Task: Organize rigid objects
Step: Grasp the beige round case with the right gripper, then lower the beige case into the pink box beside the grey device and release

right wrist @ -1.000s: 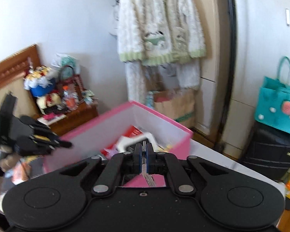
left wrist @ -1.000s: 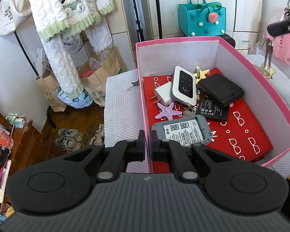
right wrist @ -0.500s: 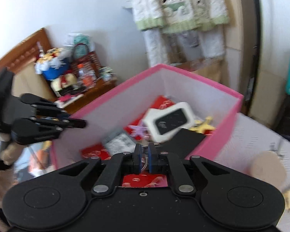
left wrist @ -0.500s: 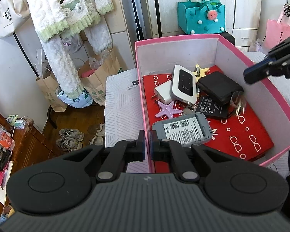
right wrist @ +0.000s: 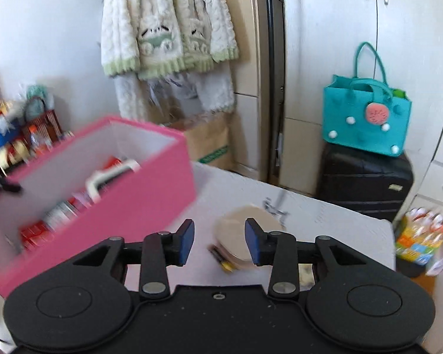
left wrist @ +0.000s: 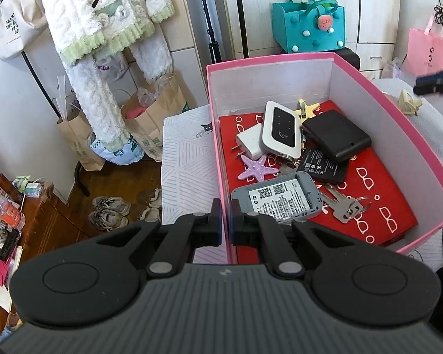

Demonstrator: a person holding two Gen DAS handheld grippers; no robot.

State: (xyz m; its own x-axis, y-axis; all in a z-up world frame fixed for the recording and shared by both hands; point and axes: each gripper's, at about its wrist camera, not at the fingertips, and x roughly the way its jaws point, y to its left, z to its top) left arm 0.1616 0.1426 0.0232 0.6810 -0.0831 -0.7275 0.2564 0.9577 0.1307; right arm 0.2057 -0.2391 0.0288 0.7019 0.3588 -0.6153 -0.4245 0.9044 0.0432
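Two grippers are mine: the left gripper [left wrist: 225, 219] is pinched on the near wall of the pink box [left wrist: 218, 135], with the bunch of keys [left wrist: 344, 205] lying inside, ahead and right of its fingers. My right gripper [right wrist: 219, 243] is opening, nothing between its fingers, over a beige round object [right wrist: 239, 236].

Right gripper [right wrist: 219, 243] over the table [right wrist: 325, 221] — jaws opening, nothing between them.
Pink box [right wrist: 109, 206] sits at the table's left edge — blurred; a round beige disc [right wrist: 236, 236] lies just beyond the fingertips.
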